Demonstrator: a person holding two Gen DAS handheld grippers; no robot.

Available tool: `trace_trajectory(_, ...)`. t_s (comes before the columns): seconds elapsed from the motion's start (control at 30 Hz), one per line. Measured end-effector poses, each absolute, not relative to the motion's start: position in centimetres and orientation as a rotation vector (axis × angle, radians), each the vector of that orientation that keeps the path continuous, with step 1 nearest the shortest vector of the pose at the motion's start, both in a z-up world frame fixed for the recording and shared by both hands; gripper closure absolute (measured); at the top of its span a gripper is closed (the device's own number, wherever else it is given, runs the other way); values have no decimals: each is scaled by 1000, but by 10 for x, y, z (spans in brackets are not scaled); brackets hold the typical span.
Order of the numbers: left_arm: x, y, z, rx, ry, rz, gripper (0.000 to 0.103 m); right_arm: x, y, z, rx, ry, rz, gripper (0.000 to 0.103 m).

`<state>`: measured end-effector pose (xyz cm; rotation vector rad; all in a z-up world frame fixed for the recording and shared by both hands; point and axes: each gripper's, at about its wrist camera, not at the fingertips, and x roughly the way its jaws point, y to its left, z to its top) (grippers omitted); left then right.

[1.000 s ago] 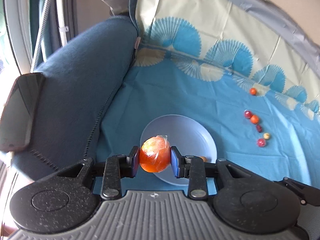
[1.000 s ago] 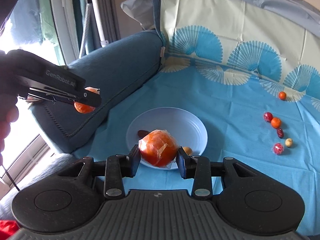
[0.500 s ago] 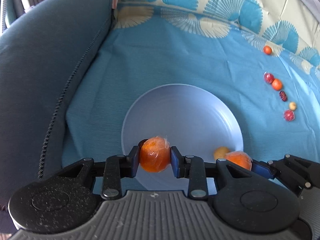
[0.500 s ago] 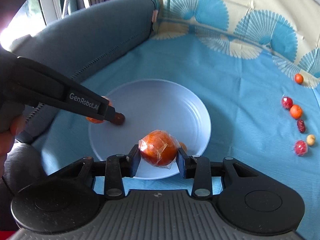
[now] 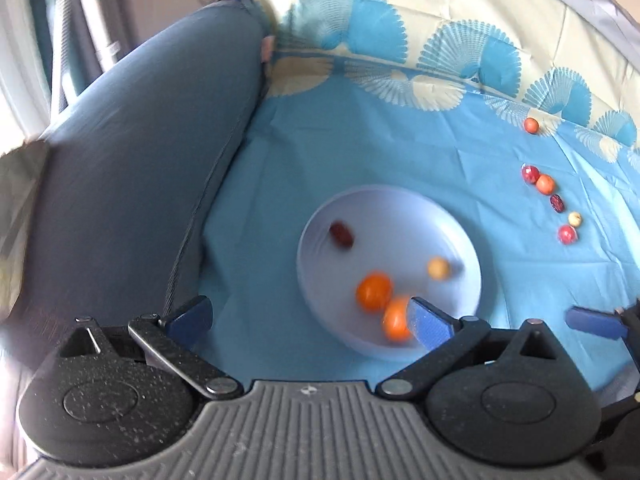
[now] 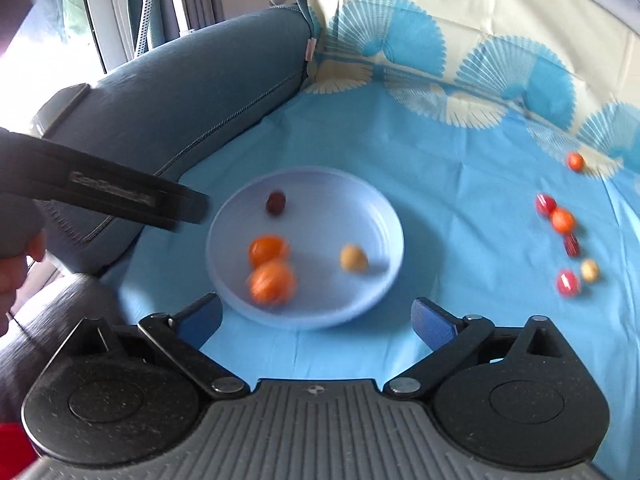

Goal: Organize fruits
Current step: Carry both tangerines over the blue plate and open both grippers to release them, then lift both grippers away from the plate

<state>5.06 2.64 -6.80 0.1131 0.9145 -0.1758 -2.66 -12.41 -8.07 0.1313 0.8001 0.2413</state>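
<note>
Fingers [image 5: 188,316] of the left gripper [image 5: 308,322] spread wide apart, nothing between them, jaws just opened. Same for the right gripper [image 6: 318,320]: spread wide, just opened, nothing held.

Two round orange fruits now in the pale blue plate [image 6: 376,216], touching each other: one orange fruit [image 6: 269,249] and a second orange fruit [image 6: 272,283] closer to the right camera. Also in the plate: a small dark red fruit [image 6: 276,202] toward the far side and a little yellow fruit [image 6: 353,258] off to the right side.

More small fruits [image 6: 563,220] out on the blue cloth [image 6: 460,200], well apart from the plate, in a loose line.

Probably light and round, so likely to roll. Best held across the middle, one finger on each side. Probably a bit soft, so a gentle squeeze only. Small ones tricky to pinch, easy to pop out sideways.

Hard to make out: both pictures blurry, fruits smeared, so no telling if the orange ones have stopped rolling. Part of one orange fruit hidden behind a left finger in the left view. Kinds of the small fruits too small to tell.
</note>
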Motion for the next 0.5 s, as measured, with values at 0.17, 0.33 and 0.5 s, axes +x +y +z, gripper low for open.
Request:
trace_trajectory(0.17, -2, 53, -54, -1, 949, -130, 0, -83, -123, -61, 203, 817, 180, 2)
trace_trajectory(0.33, -40, 56, -37, 3, 873, -152, 0, -121, -116, -38, 174, 700, 123, 1)
trace_trajectory(0.5, -63, 50, -22, 16, 796, -169, 0, -145, -119, -27, 150, 652, 114, 1)
